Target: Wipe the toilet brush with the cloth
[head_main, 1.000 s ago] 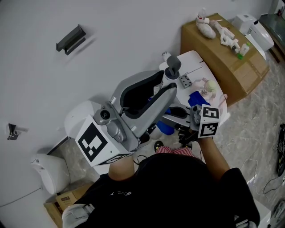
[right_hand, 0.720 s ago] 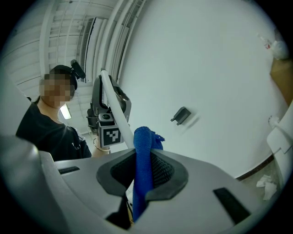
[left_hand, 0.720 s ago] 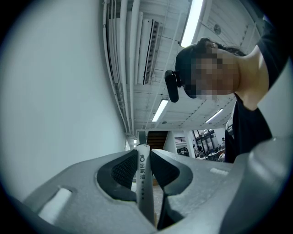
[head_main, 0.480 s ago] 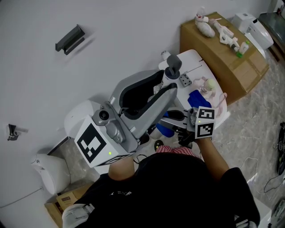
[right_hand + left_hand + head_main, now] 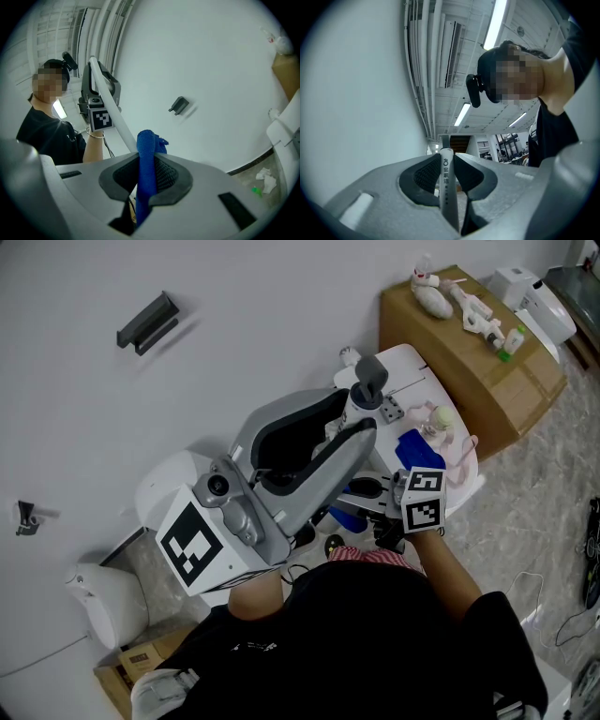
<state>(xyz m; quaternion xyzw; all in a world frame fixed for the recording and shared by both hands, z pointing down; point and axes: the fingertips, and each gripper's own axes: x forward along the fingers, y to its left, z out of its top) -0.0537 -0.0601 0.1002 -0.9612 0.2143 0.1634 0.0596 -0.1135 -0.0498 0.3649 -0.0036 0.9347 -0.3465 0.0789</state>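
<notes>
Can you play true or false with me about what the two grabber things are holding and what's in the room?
1. The right gripper has a blue cloth pinched in its jaws. True.
2. The left gripper has nothing in its jaws. False: its jaws are closed on the toilet brush, holding it by its handle.
3. The cardboard box has nothing on top. False: small toys lie on it.
4. A dark bracket is on the white wall. True.
</notes>
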